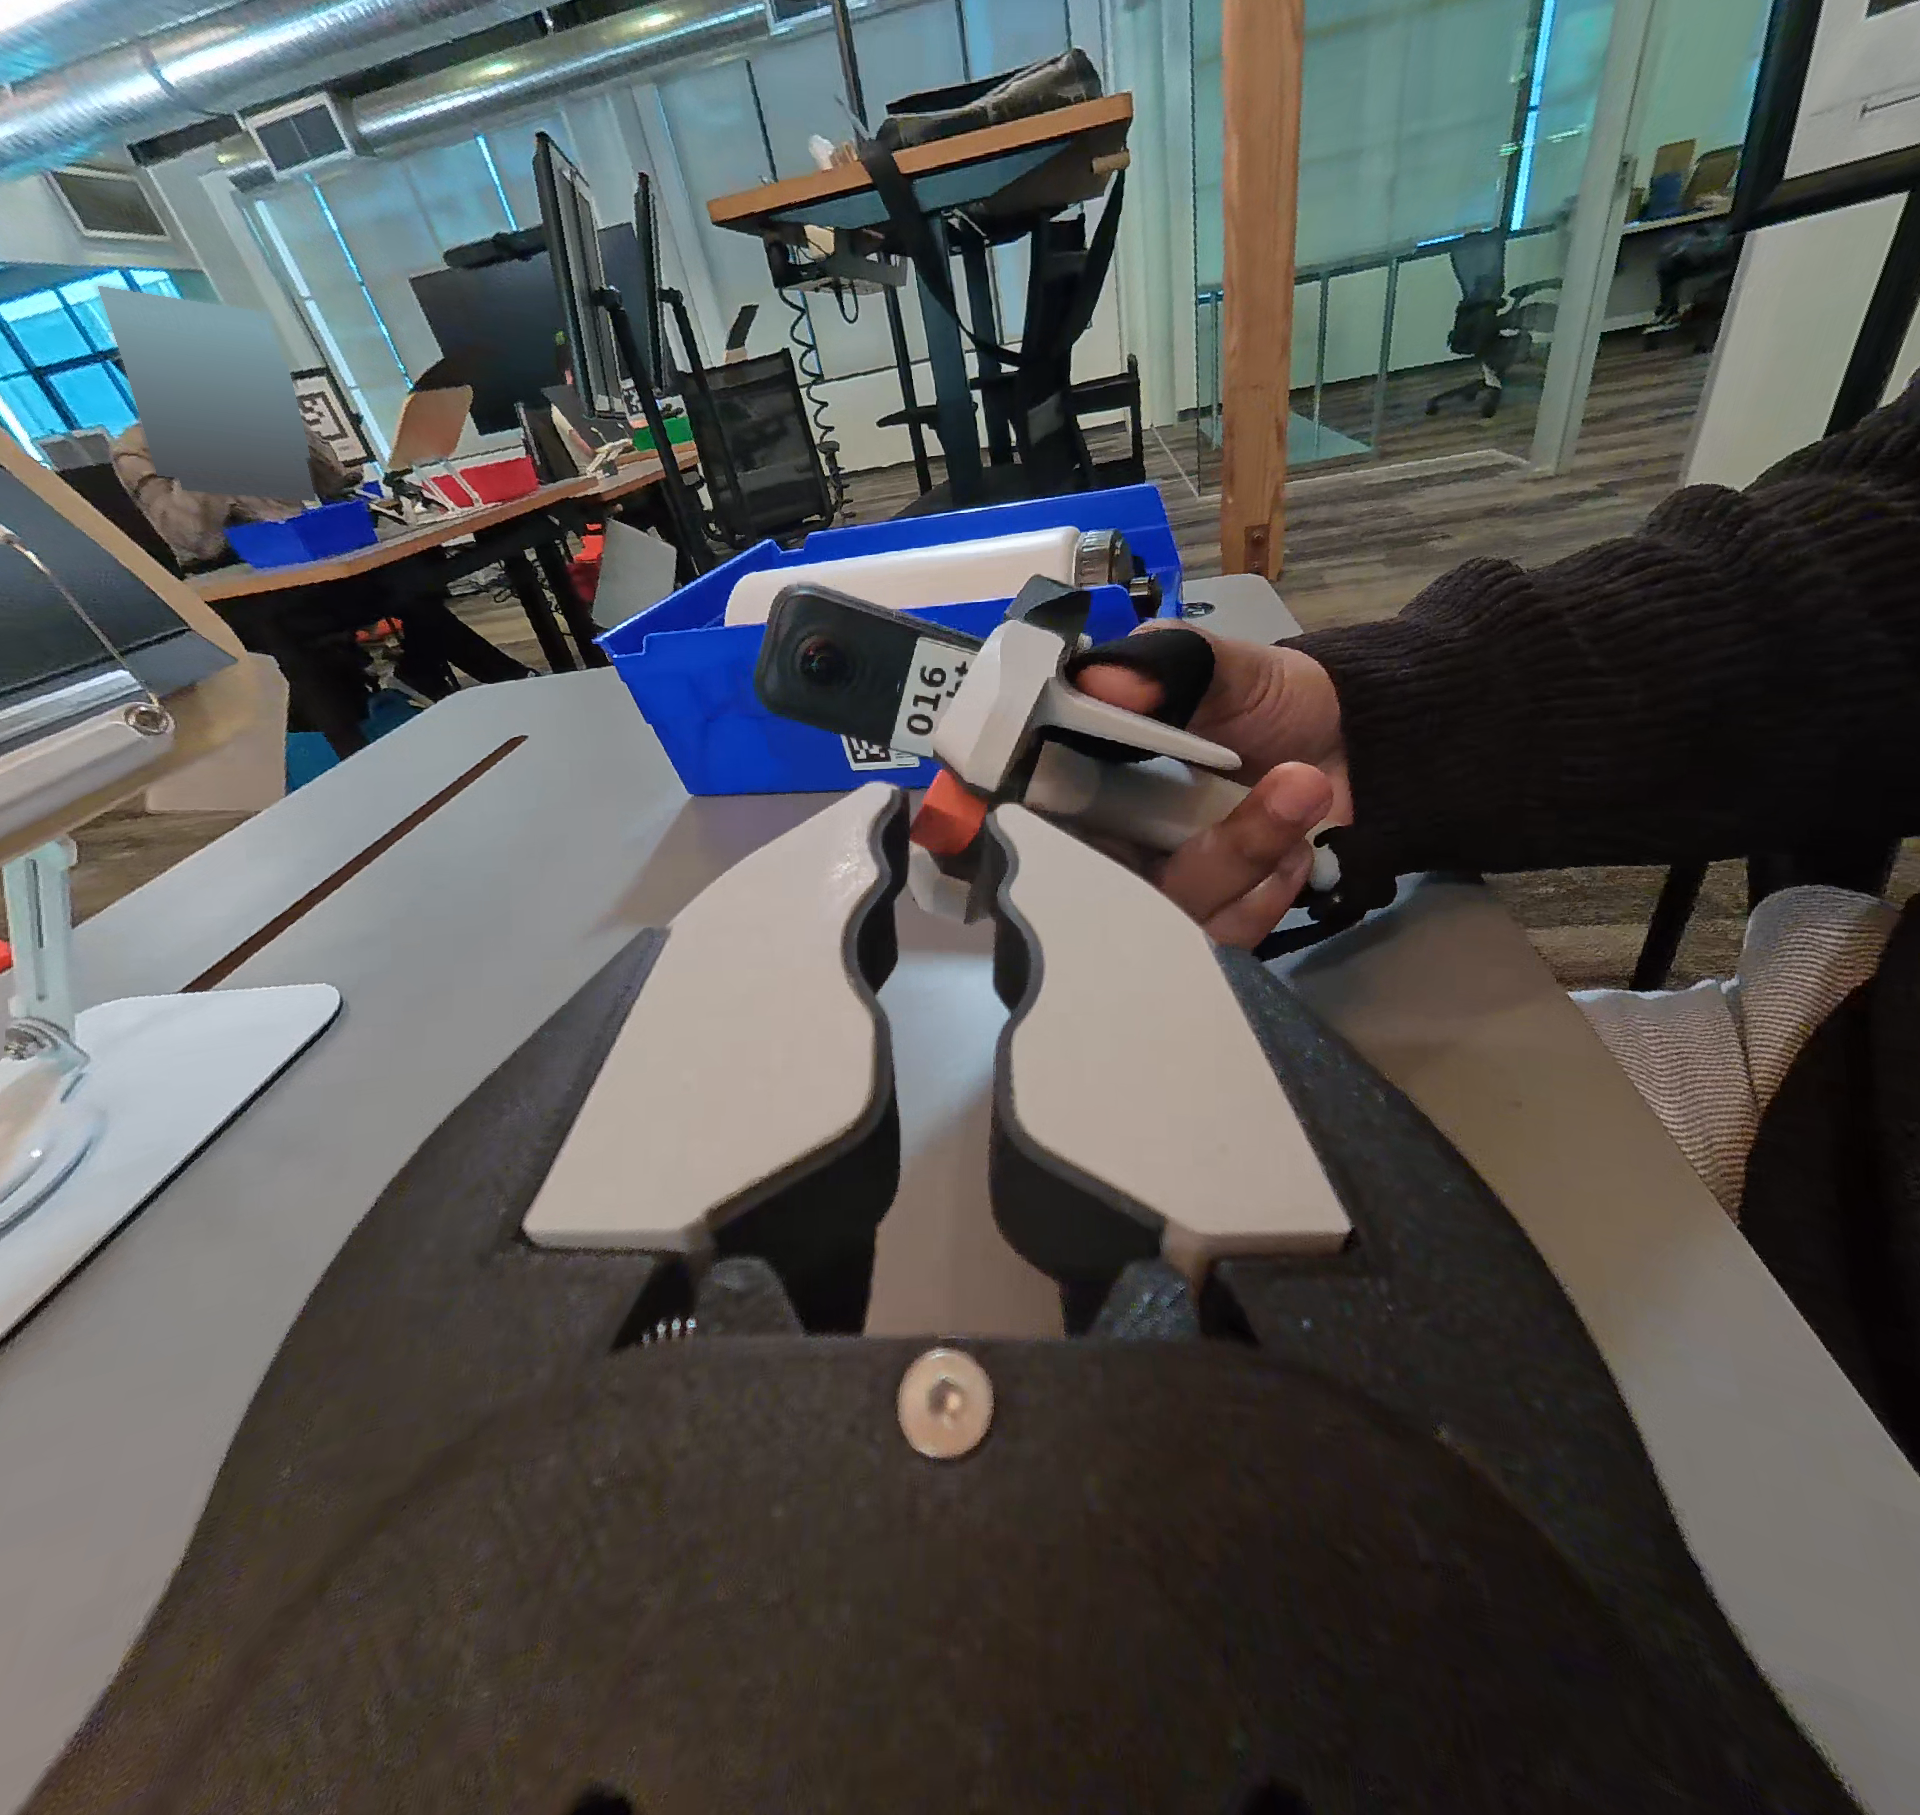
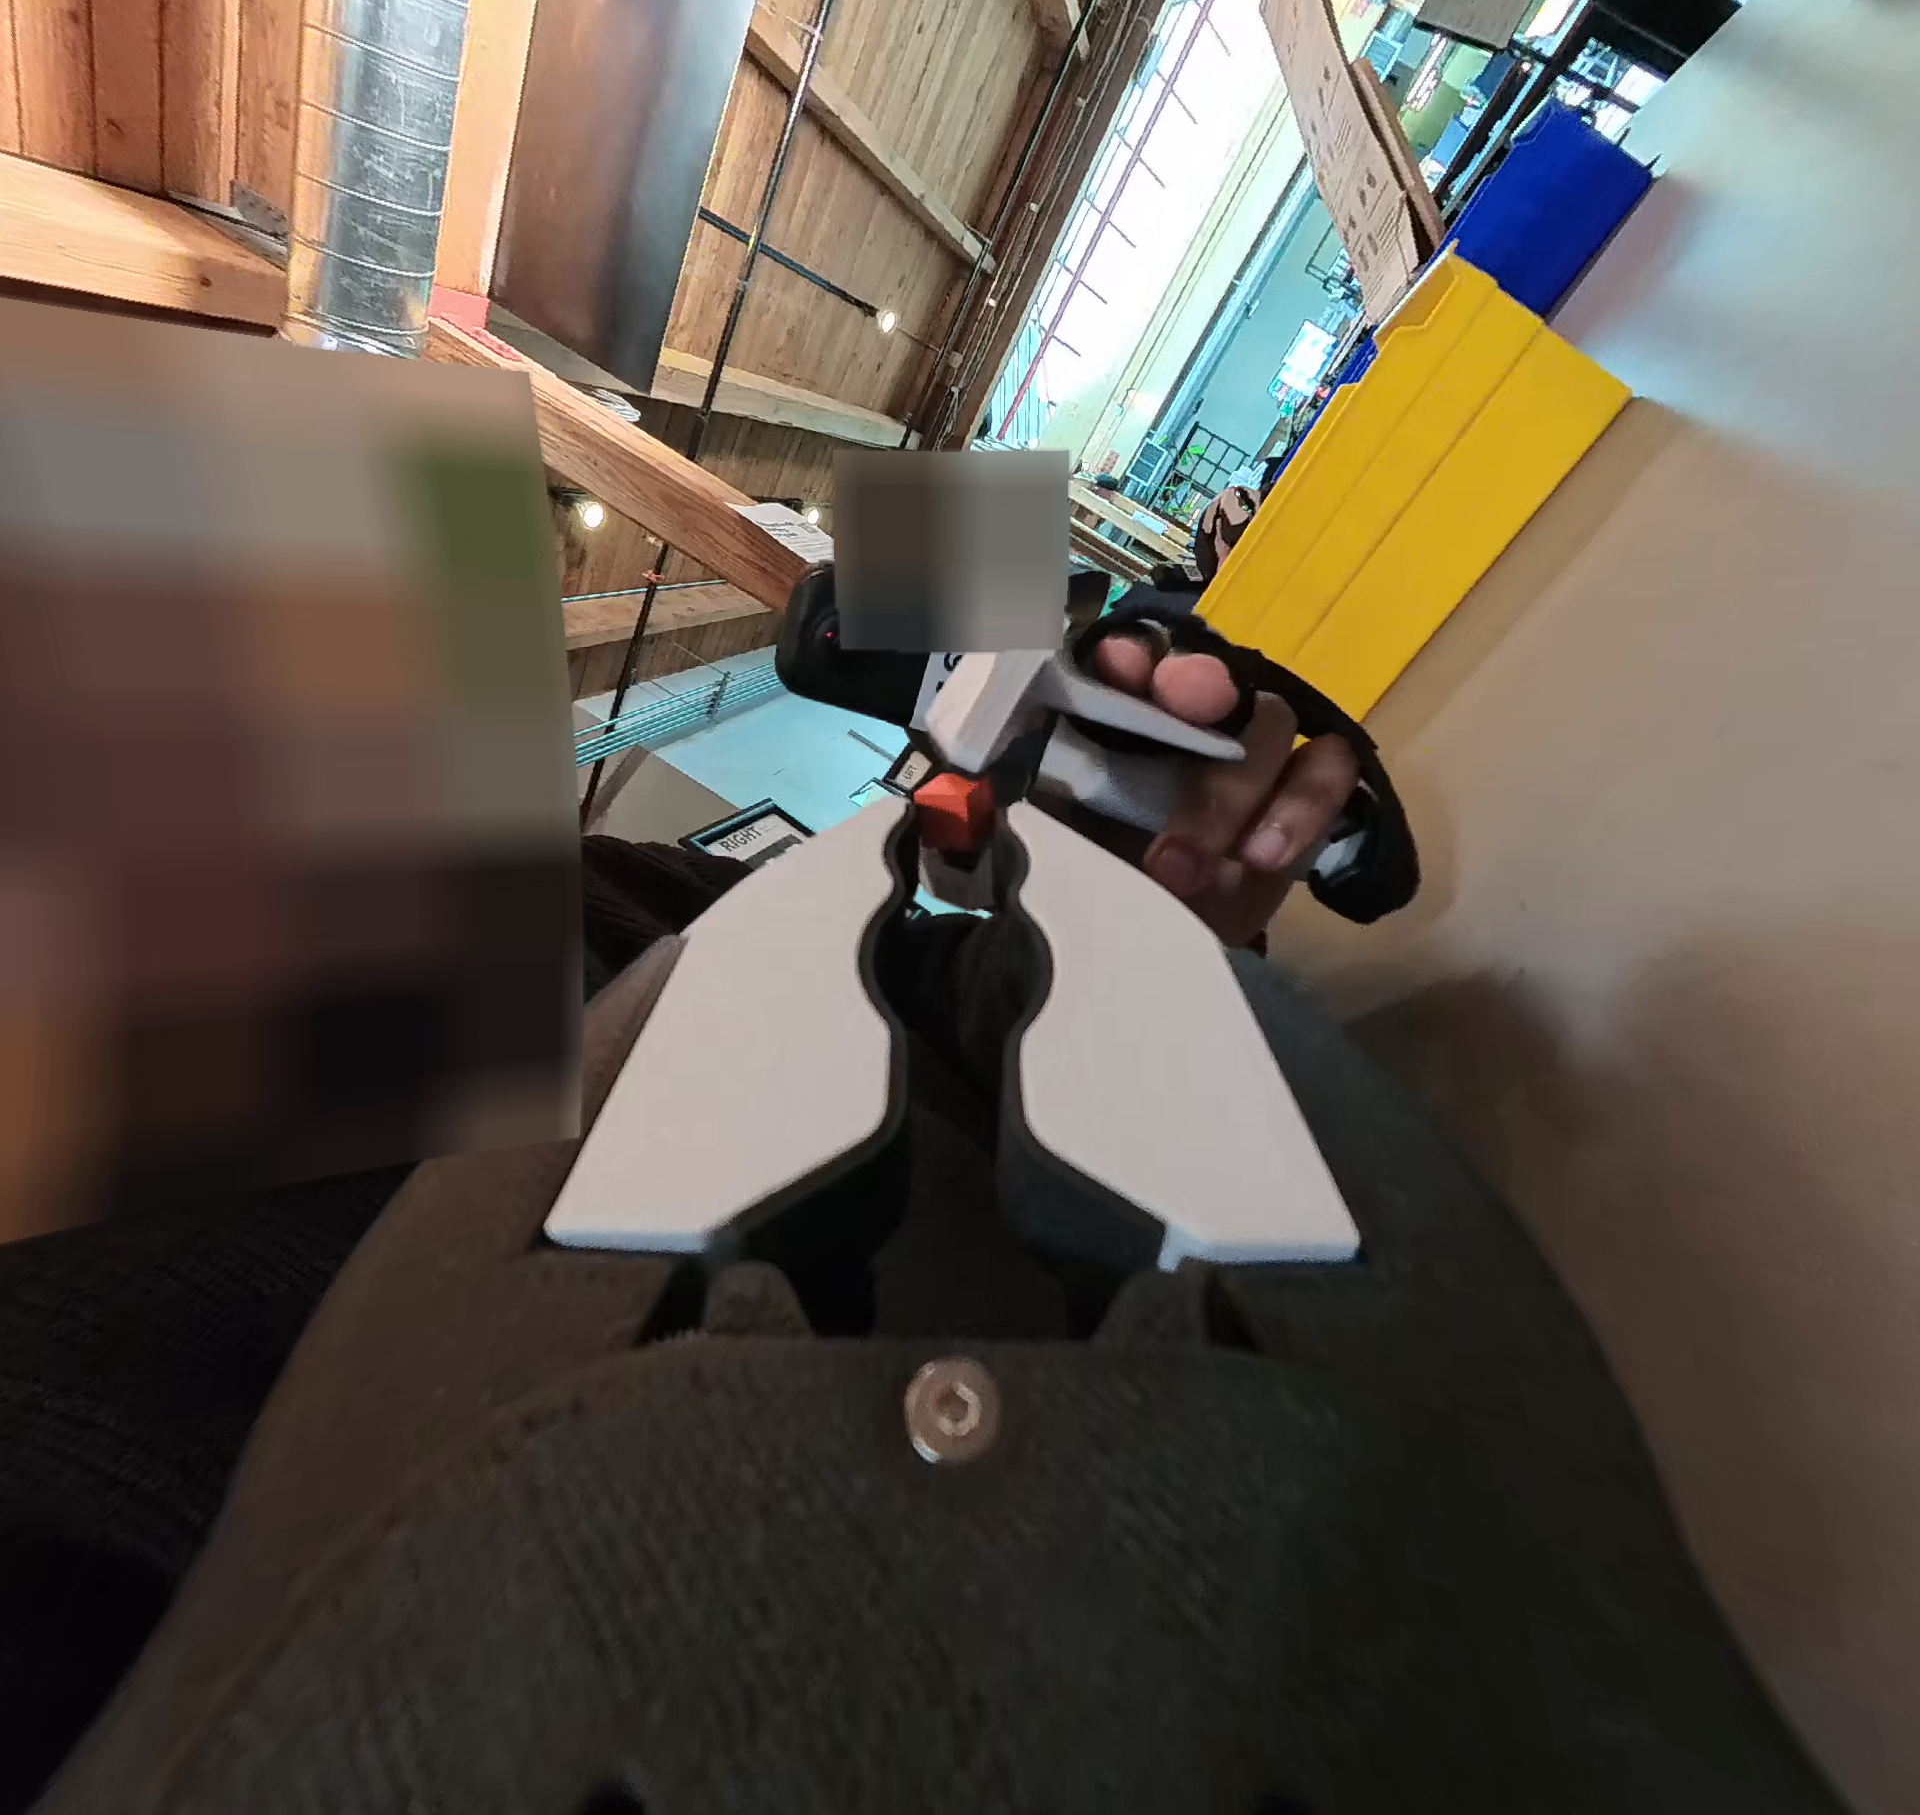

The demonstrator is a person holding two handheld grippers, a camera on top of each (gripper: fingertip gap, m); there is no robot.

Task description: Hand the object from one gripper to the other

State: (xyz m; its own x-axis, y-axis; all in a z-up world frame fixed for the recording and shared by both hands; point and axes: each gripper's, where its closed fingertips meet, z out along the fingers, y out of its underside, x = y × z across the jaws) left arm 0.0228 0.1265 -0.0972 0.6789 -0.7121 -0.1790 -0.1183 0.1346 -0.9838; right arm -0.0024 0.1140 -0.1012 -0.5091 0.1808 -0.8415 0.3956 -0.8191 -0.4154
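A small orange block (image 1: 948,818) sits between my left gripper's (image 1: 940,820) fingertips, held above the grey table (image 1: 468,830). The jaws stand narrow, closed onto the block. My right gripper faces it head-on from just beyond; its black camera housing (image 1: 831,669) and the hand (image 1: 1257,726) holding it show there. In the right wrist view the same orange block (image 2: 954,809) sits between my right gripper's (image 2: 954,830) fingertips, jaws equally narrow, and the left gripper's grey body (image 2: 987,716) shows beyond it with a hand (image 2: 1247,799). Both grippers look shut on the block; the contact faces are partly hidden.
A blue bin (image 1: 727,716) holding a white cylinder (image 1: 904,560) stands on the table just behind the grippers. A tablet stand (image 1: 62,726) is at the left edge. A yellow bin (image 2: 1403,498) and a blue bin (image 2: 1538,196) show in the right wrist view. The grippers are tip to tip, or close to it.
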